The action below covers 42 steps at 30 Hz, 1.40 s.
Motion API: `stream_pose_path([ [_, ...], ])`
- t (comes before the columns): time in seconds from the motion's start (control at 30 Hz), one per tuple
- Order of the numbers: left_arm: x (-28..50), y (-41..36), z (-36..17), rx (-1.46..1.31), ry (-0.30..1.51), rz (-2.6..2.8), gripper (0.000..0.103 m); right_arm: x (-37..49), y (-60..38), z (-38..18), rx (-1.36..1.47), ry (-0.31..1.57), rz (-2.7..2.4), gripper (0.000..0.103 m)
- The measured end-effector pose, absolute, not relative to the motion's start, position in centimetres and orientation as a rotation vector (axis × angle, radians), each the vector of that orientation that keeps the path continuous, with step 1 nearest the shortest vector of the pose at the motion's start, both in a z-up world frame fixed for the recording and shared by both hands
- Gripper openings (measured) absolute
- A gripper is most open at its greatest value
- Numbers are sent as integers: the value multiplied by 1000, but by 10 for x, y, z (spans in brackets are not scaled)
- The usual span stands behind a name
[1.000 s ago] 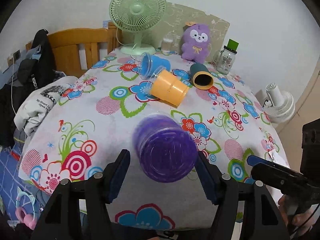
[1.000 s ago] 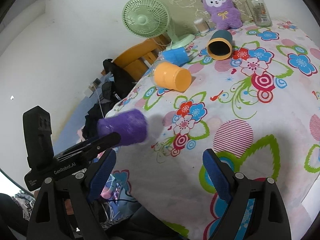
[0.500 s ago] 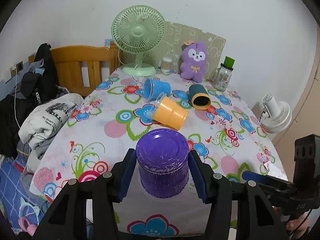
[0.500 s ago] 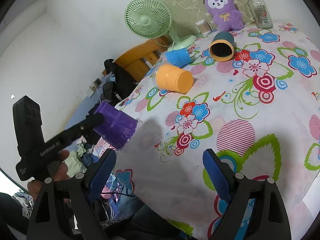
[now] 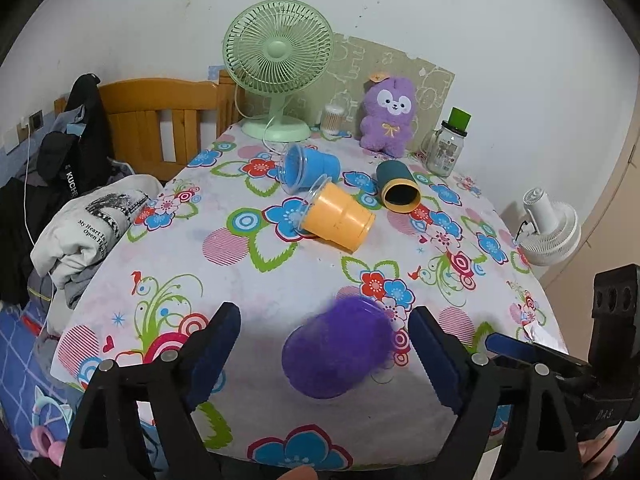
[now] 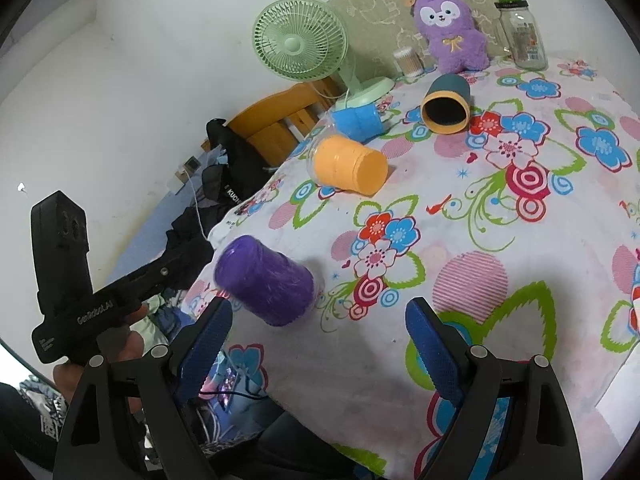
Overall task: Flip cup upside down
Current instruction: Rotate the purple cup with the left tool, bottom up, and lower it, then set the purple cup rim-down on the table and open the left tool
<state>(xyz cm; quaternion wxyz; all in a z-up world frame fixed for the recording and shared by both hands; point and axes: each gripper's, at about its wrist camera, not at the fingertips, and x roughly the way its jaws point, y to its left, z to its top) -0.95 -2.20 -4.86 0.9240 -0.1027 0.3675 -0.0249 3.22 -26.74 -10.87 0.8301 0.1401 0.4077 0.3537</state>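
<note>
A purple cup (image 5: 338,346) is blurred and tilted between the wide-open fingers of my left gripper (image 5: 324,354), touching neither pad. In the right wrist view the purple cup (image 6: 266,282) leans over near the table's left front edge, its closed bottom pointing up and left. My right gripper (image 6: 320,344) is open and empty, just right of the cup and low over the floral tablecloth (image 6: 500,272).
An orange cup (image 5: 338,222), a blue cup (image 5: 310,162) and a dark teal cup (image 5: 396,192) lie on their sides mid-table. A green fan (image 5: 278,64), purple plush (image 5: 386,118) and glass jar (image 5: 446,146) stand at the back. A chair with clothes (image 5: 88,184) is left.
My left gripper has opened and let go of the purple cup. The cup has dropped out of the jaws and is tipping over on the tablecloth. My right gripper stays open.
</note>
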Motion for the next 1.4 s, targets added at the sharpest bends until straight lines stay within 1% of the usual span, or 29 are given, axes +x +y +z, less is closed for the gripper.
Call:
stream_pose_path([
  [0.93, -24, -4, -29, -228, 697, -40, 90, 29, -242, -57, 170, 746, 667, 90],
  [1.0, -23, -4, -29, -228, 696, -42, 92, 28, -242, -56, 171, 743, 665, 90],
  [1.4, -7, -15, -61, -197, 787, -77, 92, 26, -249, -61, 188, 760, 639, 90],
])
